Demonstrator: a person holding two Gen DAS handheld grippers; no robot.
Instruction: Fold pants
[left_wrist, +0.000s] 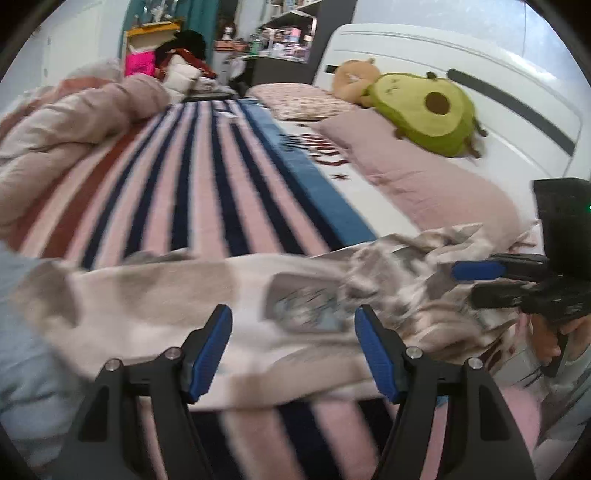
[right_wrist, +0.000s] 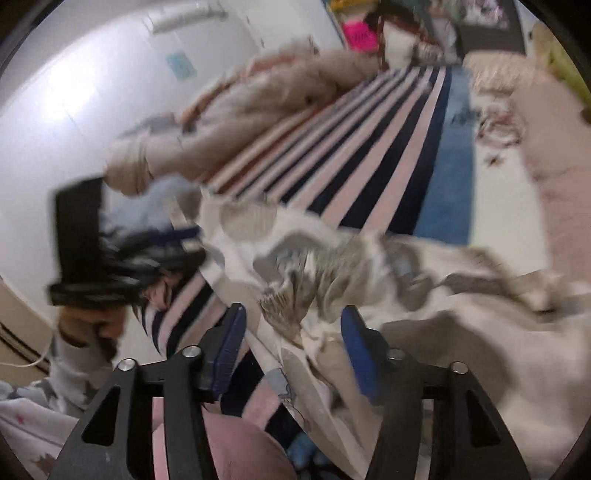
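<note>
Pants (left_wrist: 229, 295) lie crumpled across the near end of the striped bed (left_wrist: 207, 177), no tidy fold made yet as I judge it. My left gripper (left_wrist: 291, 350) and right gripper (right_wrist: 291, 350) hover over the cloth, jaws wide, gripping nothing.

A wide bed (left_wrist: 369, 184) carries it all, spread with a pink, navy and blue striped blanket (left_wrist: 207, 177). Across its near end lie the crumpled white pants with grey patches (left_wrist: 192, 295); a bunched pale pink quilt (left_wrist: 62, 129) sits left, and a flat pink pillow (left_wrist: 424, 177) bears a green avocado plush (left_wrist: 424, 110) on the right
</note>
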